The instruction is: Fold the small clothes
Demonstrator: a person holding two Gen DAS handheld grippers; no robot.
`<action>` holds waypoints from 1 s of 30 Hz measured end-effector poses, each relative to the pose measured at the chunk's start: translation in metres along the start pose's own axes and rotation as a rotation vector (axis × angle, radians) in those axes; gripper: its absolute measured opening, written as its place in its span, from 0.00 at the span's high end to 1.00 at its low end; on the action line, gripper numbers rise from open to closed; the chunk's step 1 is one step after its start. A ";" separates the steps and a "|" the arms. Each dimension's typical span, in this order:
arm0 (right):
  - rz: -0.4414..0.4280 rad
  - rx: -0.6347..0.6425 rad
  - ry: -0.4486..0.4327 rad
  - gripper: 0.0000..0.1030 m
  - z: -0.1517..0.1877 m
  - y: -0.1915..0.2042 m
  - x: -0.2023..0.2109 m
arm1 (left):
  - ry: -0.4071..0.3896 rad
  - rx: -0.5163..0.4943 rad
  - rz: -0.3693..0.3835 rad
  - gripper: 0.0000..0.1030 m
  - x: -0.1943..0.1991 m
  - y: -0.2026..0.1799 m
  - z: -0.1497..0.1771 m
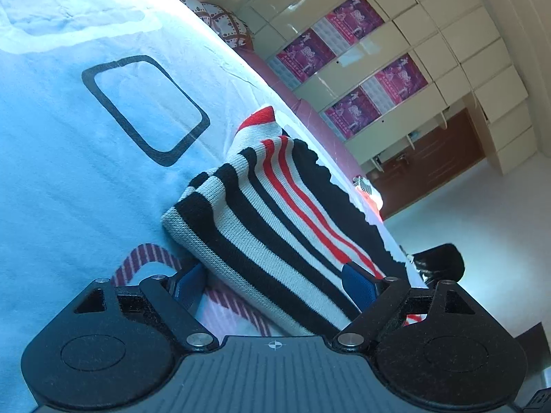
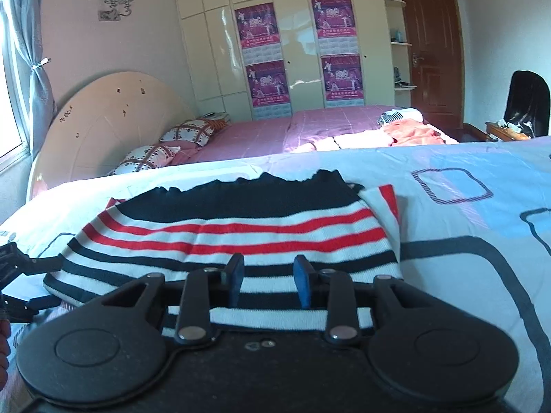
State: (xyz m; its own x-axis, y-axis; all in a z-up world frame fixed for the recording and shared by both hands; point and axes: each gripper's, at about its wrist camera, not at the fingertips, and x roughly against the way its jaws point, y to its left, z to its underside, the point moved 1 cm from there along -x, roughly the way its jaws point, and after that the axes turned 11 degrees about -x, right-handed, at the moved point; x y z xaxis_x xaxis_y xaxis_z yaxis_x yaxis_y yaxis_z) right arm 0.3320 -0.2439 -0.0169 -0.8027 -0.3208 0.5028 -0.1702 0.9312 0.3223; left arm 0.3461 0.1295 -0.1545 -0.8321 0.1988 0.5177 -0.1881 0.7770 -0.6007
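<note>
Here the striped sweater [image 2: 241, 234] lies between the open left claw [image 1: 275, 285] and half-open right claw [image 2: 268, 275].

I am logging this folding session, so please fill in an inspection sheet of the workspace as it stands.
Surface: pale blue bedsheet printed with dark rounded squares.
Job's things: striped knit garment, black, white and red, lying on the sheet.
Clutter: orange cloth on the pink bed behind.
Grippers: left tongs wide open around the garment's edge; right tongs part open above it, not pinching.
Cables: nothing seen.
Surroundings: cream wardrobe with purple posters, brown door.
</note>
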 end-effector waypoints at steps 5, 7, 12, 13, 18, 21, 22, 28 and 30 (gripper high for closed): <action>-0.050 -0.005 0.021 0.68 -0.002 -0.001 -0.011 | -0.029 0.056 0.013 0.18 -0.024 -0.003 -0.008; -0.063 -0.010 0.032 0.67 -0.001 -0.001 -0.016 | -0.041 0.084 0.040 0.18 -0.029 -0.004 -0.008; -0.081 -0.010 0.077 0.67 0.004 0.005 -0.032 | -0.064 0.138 0.042 0.49 -0.045 0.003 -0.006; -0.077 -0.006 0.086 0.67 0.005 0.008 -0.036 | -0.072 0.176 0.049 0.54 -0.054 0.009 -0.010; -0.045 0.014 0.112 0.67 0.005 0.021 -0.042 | -0.085 0.239 0.085 0.82 -0.095 0.023 -0.023; -0.027 0.022 0.120 0.67 0.002 0.028 -0.039 | -0.096 0.252 0.117 0.82 -0.108 0.022 -0.025; -0.019 0.028 0.121 0.67 0.001 0.030 -0.039 | -0.101 0.243 0.118 0.82 -0.111 0.020 -0.025; 0.032 0.070 0.143 0.67 -0.006 0.050 -0.059 | -0.098 0.202 0.112 0.86 -0.122 0.013 -0.029; 0.050 0.067 0.157 0.68 -0.008 0.056 -0.070 | -0.095 0.191 0.112 0.86 -0.124 0.012 -0.032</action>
State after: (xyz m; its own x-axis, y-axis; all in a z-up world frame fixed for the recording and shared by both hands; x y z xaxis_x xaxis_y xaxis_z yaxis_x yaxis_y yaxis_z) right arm 0.3832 -0.1709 -0.0278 -0.7131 -0.2916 0.6376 -0.1737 0.9545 0.2423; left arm 0.4637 0.1331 -0.2063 -0.8972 0.2133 0.3866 -0.1790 0.6247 -0.7601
